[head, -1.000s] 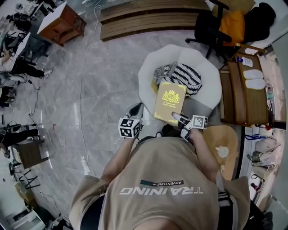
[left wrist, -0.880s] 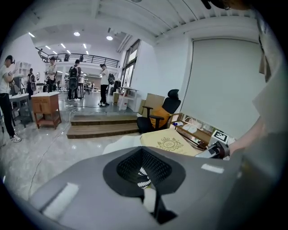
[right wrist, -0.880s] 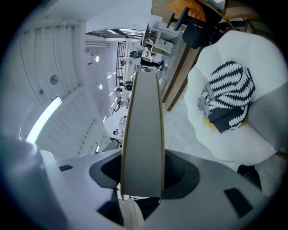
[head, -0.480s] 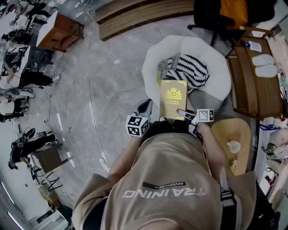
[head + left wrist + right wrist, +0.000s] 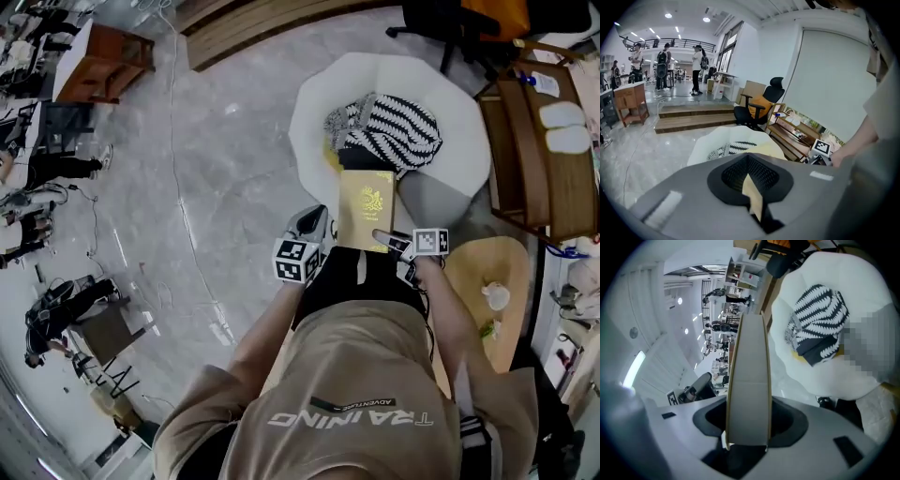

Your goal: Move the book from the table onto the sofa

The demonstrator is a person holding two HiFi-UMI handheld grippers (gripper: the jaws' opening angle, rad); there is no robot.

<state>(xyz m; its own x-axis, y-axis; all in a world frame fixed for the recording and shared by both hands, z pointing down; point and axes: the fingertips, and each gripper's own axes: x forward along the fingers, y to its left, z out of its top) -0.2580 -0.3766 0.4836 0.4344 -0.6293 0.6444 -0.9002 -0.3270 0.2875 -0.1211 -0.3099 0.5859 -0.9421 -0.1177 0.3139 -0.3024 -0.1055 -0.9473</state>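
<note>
The gold-covered book (image 5: 366,208) hangs flat over the front of the white sofa (image 5: 314,108), just short of the black-and-white striped cushion (image 5: 389,131). My right gripper (image 5: 392,244) is shut on the book's near edge. In the right gripper view the book (image 5: 750,376) stands edge-on between the jaws of the right gripper (image 5: 747,439), with the sofa (image 5: 867,305) beyond. My left gripper (image 5: 311,227) hovers just left of the book, apart from it. In the left gripper view a thin tan sliver stands between the left gripper's (image 5: 752,199) jaws; I cannot tell what it is.
A round wooden side table (image 5: 469,309) with a cup (image 5: 494,296) stands right of me. A wooden rack (image 5: 539,159) flanks the sofa, and a black office chair (image 5: 450,19) is behind it. Wooden steps (image 5: 253,23) and a cabinet (image 5: 98,61) lie further off.
Both grippers have sunk lower, and the book has come down with the right one. The sofa now sits closer beneath the book. The right grip looks unchanged.
</note>
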